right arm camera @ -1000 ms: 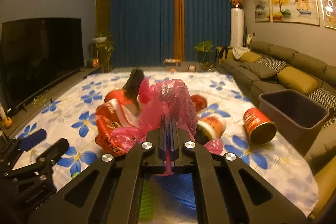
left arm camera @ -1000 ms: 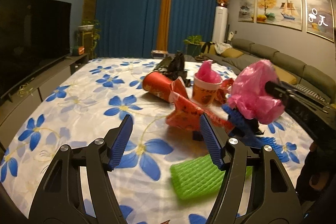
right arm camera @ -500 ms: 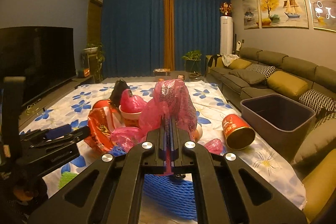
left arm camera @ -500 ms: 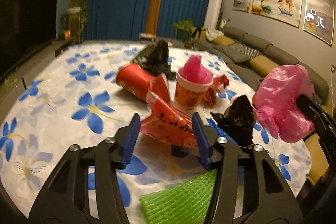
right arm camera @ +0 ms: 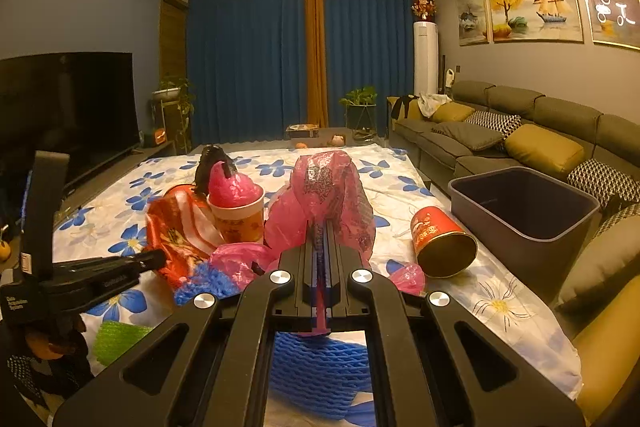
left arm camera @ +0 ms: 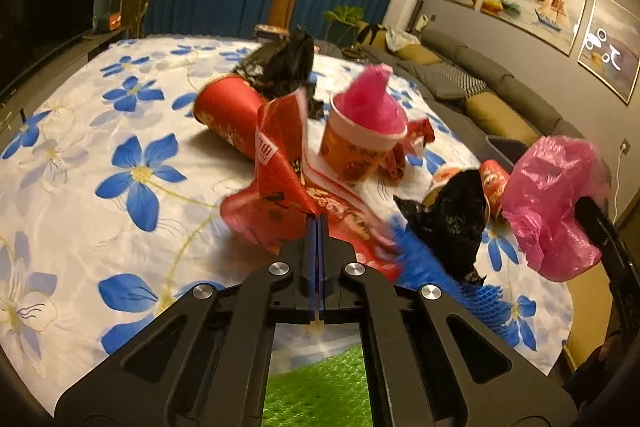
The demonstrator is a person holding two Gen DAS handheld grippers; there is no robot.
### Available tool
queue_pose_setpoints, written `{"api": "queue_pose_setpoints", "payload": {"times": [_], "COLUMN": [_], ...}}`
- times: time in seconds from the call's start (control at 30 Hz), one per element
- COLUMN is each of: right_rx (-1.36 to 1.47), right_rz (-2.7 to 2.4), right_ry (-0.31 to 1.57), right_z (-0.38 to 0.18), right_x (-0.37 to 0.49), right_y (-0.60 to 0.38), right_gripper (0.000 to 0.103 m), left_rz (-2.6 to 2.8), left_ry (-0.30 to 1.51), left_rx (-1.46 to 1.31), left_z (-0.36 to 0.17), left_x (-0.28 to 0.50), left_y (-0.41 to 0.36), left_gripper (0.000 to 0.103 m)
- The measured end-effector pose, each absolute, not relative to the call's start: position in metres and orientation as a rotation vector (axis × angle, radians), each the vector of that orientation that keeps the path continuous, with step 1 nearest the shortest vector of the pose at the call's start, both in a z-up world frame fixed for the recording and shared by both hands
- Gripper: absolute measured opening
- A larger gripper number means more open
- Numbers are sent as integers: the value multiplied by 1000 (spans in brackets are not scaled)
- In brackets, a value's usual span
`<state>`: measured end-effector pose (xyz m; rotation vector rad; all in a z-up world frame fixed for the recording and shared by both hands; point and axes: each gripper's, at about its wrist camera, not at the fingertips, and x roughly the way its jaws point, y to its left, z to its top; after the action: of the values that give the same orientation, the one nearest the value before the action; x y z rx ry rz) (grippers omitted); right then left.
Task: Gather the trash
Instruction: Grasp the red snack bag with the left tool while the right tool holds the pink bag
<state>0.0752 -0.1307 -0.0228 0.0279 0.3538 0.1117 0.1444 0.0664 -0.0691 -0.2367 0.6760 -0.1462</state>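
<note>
My left gripper [left arm camera: 317,223] is shut on a red snack wrapper [left arm camera: 280,183] lying on the flowered table. The wrapper also shows in the right wrist view [right arm camera: 180,231], with the left gripper [right arm camera: 154,259] at its edge. My right gripper [right arm camera: 323,227] is shut on a pink plastic bag [right arm camera: 328,195] and holds it above the table; the bag shows in the left wrist view [left arm camera: 554,203] at the right. A dark grey bin [right arm camera: 524,211] stands to the right of the table, open and empty-looking.
On the flowered tablecloth [left arm camera: 80,155] lie a red cup on its side [left arm camera: 228,111], an orange cup stuffed with pink plastic [left arm camera: 364,135], black bags [left arm camera: 452,223], blue foam net [right arm camera: 316,367], green foam net [left arm camera: 316,391] and a red can [right arm camera: 442,241]. A sofa [right arm camera: 520,131] runs along the right.
My left gripper moved forward and closed on the red wrapper; it was open before. My right gripper rose with the pink bag, still shut.
</note>
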Motion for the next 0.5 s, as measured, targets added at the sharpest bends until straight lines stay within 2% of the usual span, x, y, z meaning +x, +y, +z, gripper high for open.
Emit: {"api": "queue_pose_setpoints", "payload": {"times": [0.5], "right_rx": [56], "right_rz": [109], "right_ry": [327], "right_z": [-16], "right_x": [66], "right_y": [-142], "right_gripper": [3], "left_rz": [-120], "left_ry": [469], "left_rx": [-213], "left_z": [-7], "left_x": [99], "left_y": [84], "left_gripper": [0]}}
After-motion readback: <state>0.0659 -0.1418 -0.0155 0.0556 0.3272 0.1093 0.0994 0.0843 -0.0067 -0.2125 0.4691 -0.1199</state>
